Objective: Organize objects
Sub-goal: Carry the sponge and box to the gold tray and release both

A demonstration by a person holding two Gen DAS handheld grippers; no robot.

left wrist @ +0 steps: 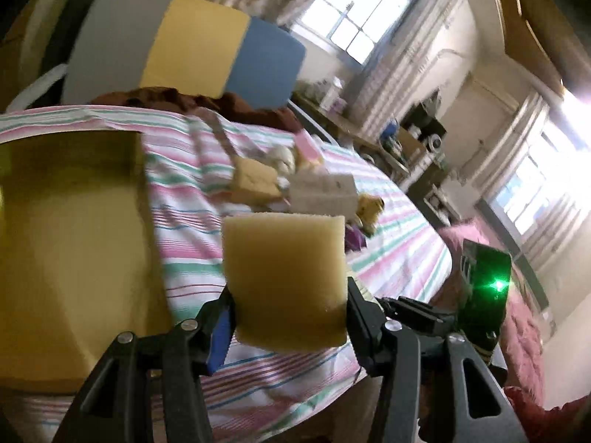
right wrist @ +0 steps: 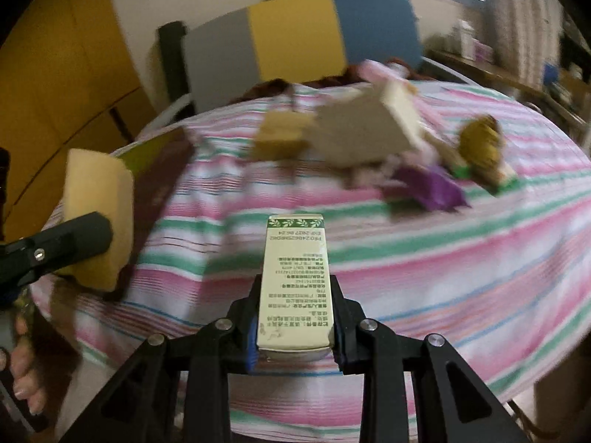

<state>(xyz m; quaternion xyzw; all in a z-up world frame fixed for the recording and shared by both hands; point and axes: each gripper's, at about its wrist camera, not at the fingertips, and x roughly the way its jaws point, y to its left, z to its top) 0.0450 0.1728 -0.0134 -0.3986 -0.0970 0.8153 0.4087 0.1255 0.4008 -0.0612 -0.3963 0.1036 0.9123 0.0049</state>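
Bed under a pink, green and white striped sheet fills both views. Headboard stands at its far end in three panels: grey, yellow, blue.

Yellow-green tray, open-topped and shallow, lies on the sheet at the left side of the bed. The part in the left wrist view shows a bare floor; the rest is cut off by the frame edge.

Loose pile near the middle of the bed, blurred: white carton tilted against a tan block, a purple wrapper just beside them, a yellow-brown soft toy further right. Items touch or overlap; exact edges cannot be told.

Left gripper: jaws clamped on a yellow sponge block, held clear above the sheet, just right of the tray. The same sponge block shows at the left edge of the right wrist view.

Right gripper: jaws narrow, pinching a slim cream box with a green leaf band and printed text, held lengthways above the sheet, near the bed's front edge.

A hand shows at lower left.
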